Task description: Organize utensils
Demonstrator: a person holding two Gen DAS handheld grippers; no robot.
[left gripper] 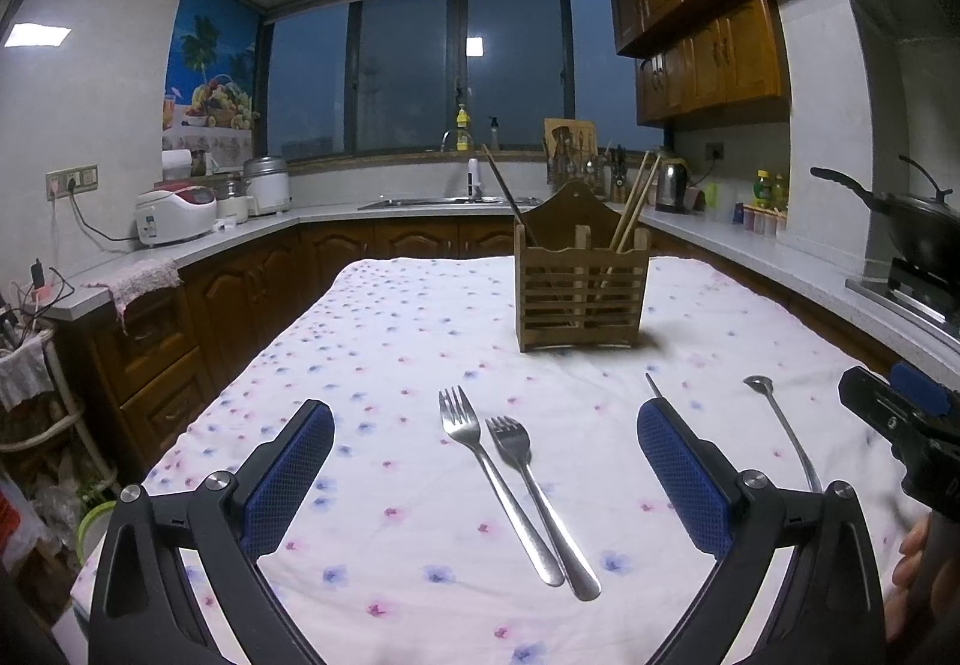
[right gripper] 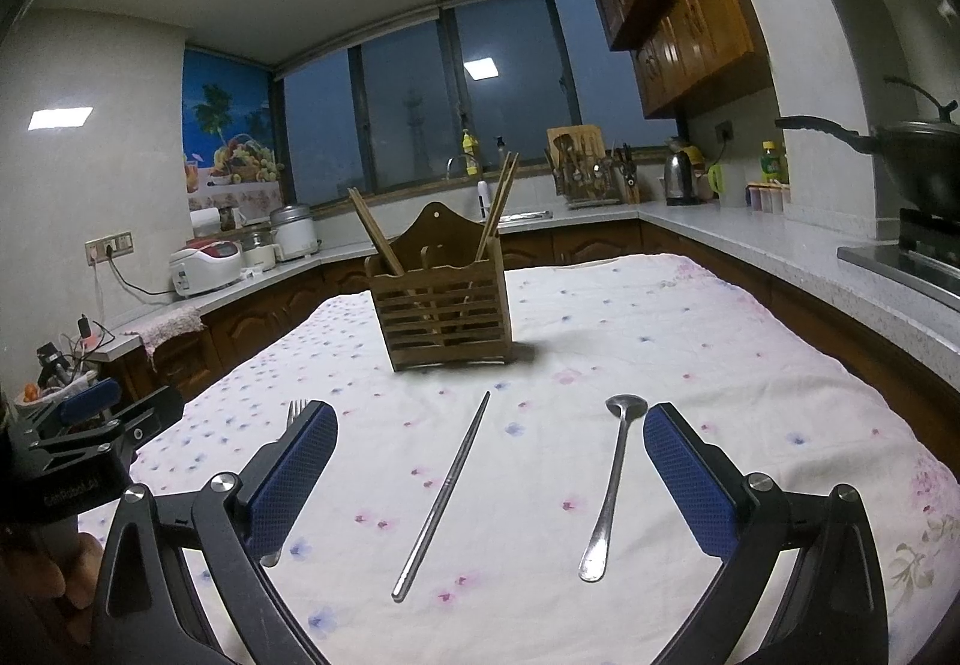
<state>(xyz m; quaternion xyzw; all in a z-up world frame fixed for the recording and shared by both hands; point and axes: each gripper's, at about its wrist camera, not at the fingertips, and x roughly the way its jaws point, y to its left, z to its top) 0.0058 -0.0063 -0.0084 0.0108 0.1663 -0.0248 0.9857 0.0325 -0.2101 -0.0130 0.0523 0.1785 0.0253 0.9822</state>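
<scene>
Two steel forks [left gripper: 498,479] lie side by side on the flowered tablecloth, between the fingers of my open left gripper [left gripper: 486,425], which hovers over them with nothing held. A slatted wooden utensil holder [left gripper: 581,293] stands beyond them with wooden chopsticks [left gripper: 633,206] leaning in it. In the right wrist view a pair of steel chopsticks [right gripper: 442,497] and a steel spoon [right gripper: 609,485] lie between the fingers of my open right gripper [right gripper: 491,428]. The holder [right gripper: 442,314] stands behind them. A fork [right gripper: 292,413] shows partly behind the left finger.
The tablecloth [left gripper: 384,341] covers a table that is ringed by kitchen counters. A wok [left gripper: 912,227] sits on a stove at the right, rice cookers [left gripper: 177,215] at the left, a sink [left gripper: 450,200] at the back. A person's hand [left gripper: 924,563] holds the other gripper at the right edge.
</scene>
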